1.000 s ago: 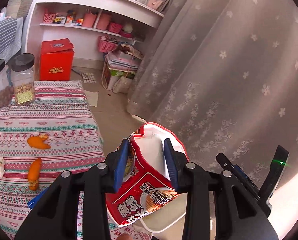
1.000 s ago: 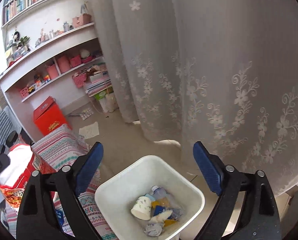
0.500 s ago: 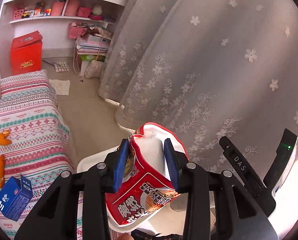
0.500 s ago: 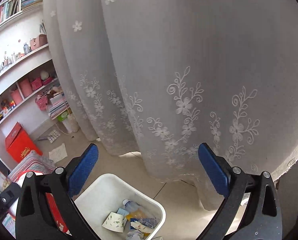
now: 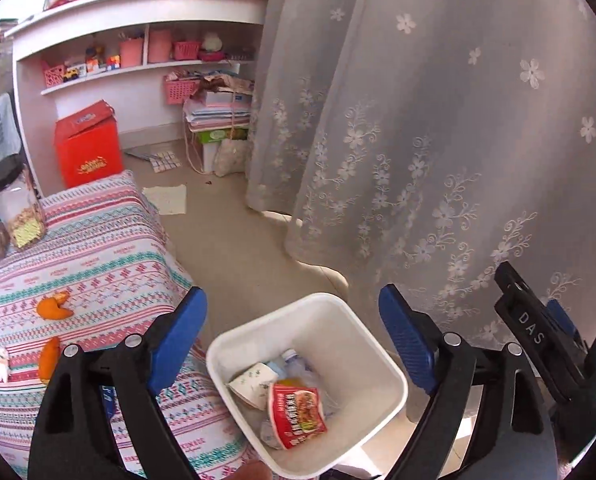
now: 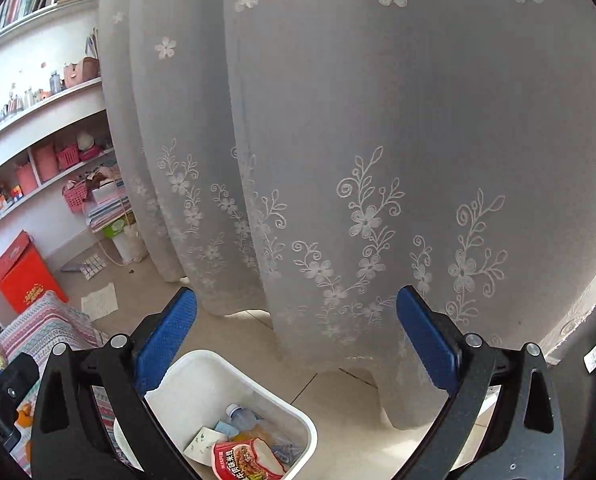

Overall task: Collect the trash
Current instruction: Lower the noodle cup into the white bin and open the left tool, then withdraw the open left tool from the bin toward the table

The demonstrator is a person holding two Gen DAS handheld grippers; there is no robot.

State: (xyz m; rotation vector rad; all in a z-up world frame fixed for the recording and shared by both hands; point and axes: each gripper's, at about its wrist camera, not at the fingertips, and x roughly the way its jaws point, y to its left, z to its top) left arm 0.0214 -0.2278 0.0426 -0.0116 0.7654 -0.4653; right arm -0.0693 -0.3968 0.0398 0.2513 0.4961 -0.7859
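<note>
The red instant noodle cup that was pinched in the left hand-held gripper a moment ago now lies in the white trash bin, on top of a paper cup and a bottle. That gripper's jaws have just sprung wide, nothing between them, and it tilts down over the bin. The right hand-held gripper hangs open and empty too. Farther off on the bed, the orange peels look light, soft and a bit slippery, so I'd pinch one across the middle.

the bin mouth is left open from above; it is hemmed by the curtain behind and the tabletop edge beside it.
</note>
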